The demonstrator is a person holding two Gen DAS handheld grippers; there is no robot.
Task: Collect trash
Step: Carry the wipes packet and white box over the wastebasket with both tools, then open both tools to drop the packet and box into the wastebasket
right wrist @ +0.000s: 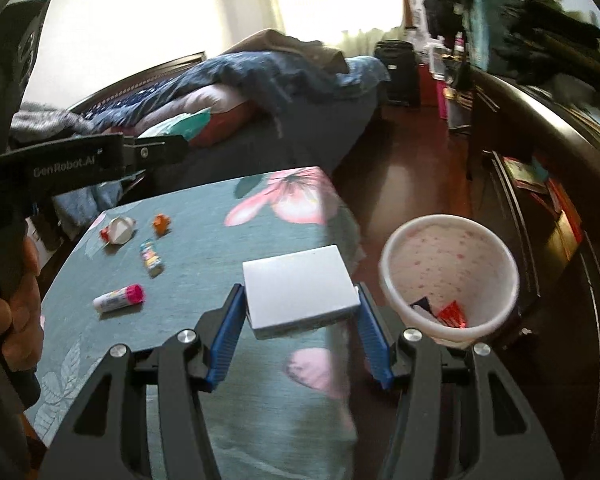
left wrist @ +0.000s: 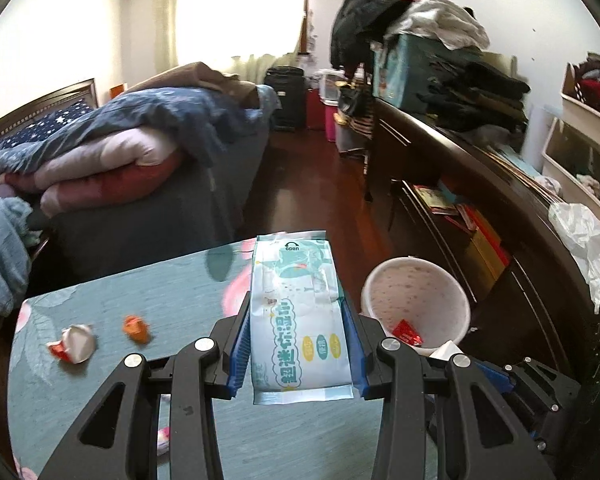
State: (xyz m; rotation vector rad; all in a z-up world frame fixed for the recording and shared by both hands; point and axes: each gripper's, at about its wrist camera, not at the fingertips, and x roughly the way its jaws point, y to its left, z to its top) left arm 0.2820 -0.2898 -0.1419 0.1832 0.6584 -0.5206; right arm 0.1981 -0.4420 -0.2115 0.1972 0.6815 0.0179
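Observation:
My left gripper is shut on a pale green-and-white wet-wipe pack and holds it above the teal flowered table. My right gripper is shut on a flat white box, held over the table's right edge. A white speckled bin stands on the floor right of the table with red wrappers inside; it also shows in the left wrist view. On the table lie a crumpled white-and-red wrapper, an orange scrap, a small colourful tube and a pink-capped tube.
A bed piled with quilts stands beyond the table. A dark wooden cabinet heaped with clothes runs along the right wall. The left gripper's handle, with a hand on it, fills the left side of the right wrist view.

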